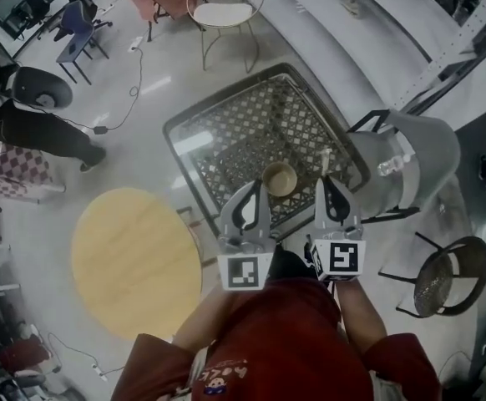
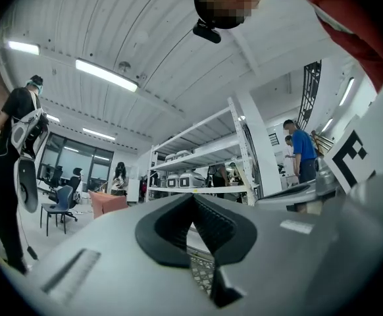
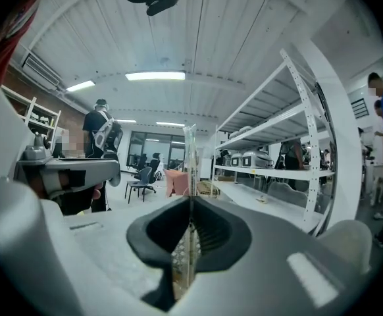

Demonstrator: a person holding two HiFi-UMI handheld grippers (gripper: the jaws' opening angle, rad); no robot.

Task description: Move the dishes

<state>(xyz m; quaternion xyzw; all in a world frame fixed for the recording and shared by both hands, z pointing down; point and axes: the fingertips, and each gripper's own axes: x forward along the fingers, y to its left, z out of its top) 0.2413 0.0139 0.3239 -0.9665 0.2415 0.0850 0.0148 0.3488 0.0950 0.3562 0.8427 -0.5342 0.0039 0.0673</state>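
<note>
L gripper [image 1: 255, 189]: jaws fully closed, tips meeting, nothing in them. R gripper [image 3: 190, 199]: jaws pinched on a thin clear piece [image 3: 190, 160], seen edge-on, which sticks up past the tips; can't tell what it is. Both grippers are held side by side, roughly level, over the near edge of the mesh table [image 1: 226, 132]. The bowl [image 1: 280, 179] sits upright on the mesh btwn the two sets of tips, touching neither AFAICT. Grey chair [image 1: 410, 161] is just beside the table on the R gripper's side. Yellow table [image 1: 134, 261] is near its other corner. Person in black [image 1: 34, 128] is well apart, at the left of the head view.
</note>
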